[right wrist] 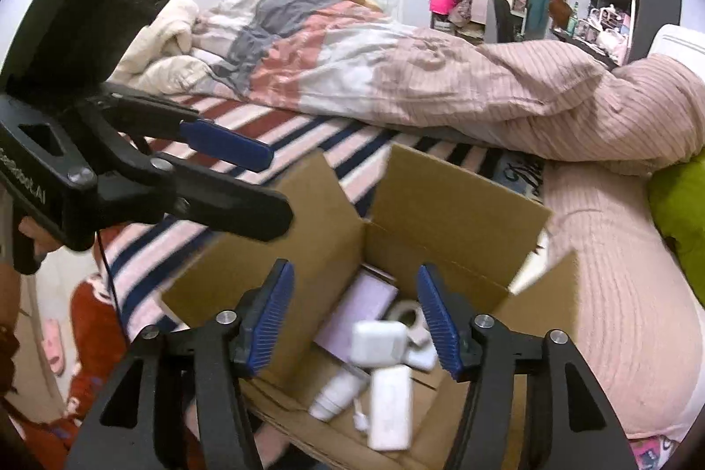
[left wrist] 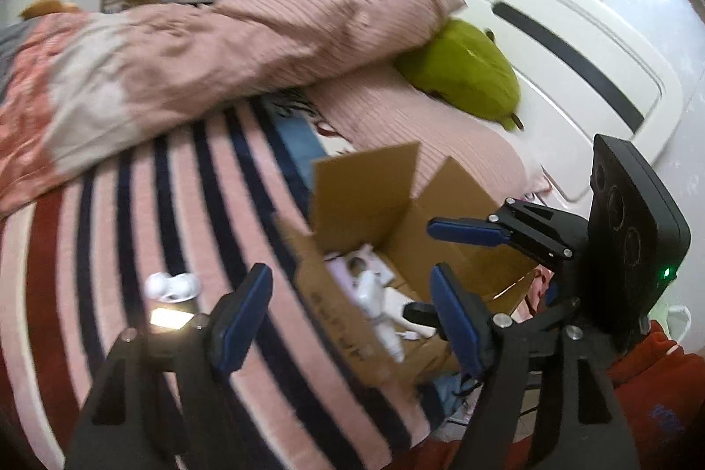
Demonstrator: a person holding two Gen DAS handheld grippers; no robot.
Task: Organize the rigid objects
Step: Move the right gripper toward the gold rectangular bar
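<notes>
An open cardboard box [left wrist: 365, 188] [right wrist: 440, 201] stands on the striped bed. Inside it lie several white items: a white charger block [right wrist: 379, 342], a white power bank [right wrist: 390, 408], a white bottle [right wrist: 337, 393] and a pale flat box [right wrist: 361, 313]. My right gripper [right wrist: 354, 318] is open and empty, just above the box's inside. My left gripper [left wrist: 348, 316] is open and empty, over the box's near left edge; it also shows in the right wrist view [right wrist: 269, 188]. A small white object [left wrist: 172, 287] and a shiny flat card [left wrist: 169, 318] lie on the bed left of the box.
A rumpled pink duvet [left wrist: 198, 64] lies across the bed behind the box. A green plush [left wrist: 462, 71] rests by the white headboard [left wrist: 551, 12]. Pink pillows [right wrist: 617, 272] lie right of the box. Cluttered shelves stand at the far wall. A red rug [right wrist: 92, 333] covers the floor.
</notes>
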